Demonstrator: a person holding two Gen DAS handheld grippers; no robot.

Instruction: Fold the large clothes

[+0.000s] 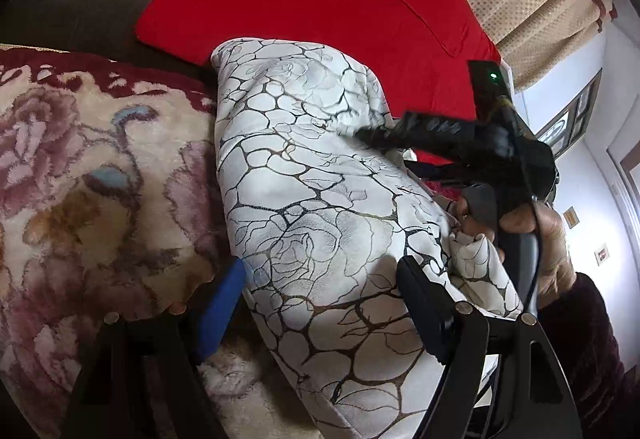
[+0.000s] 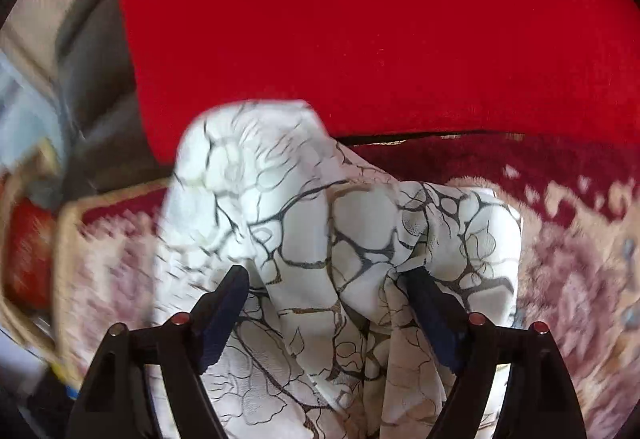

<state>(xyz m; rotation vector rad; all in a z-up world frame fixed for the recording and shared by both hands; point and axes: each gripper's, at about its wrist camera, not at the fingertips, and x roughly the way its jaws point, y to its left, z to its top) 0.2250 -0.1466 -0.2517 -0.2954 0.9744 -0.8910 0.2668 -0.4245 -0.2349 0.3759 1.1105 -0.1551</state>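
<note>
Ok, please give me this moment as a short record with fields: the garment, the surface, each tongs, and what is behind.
garment: white cloth with black vein pattern, bunched, not flat
surface: floral plush blanket under the cloth
left tongs: open, cloth lies between the fingers
right tongs: open, cloth folds between the fingers; view blurred
right tongs in left view: black tip rests on the cloth
behind: red cushion
fold state: not yet neat

We see daylight from the right, a shadow low on the white garment (image 1: 320,199), motion blur in the right wrist view, fisheye-dark corners.
</note>
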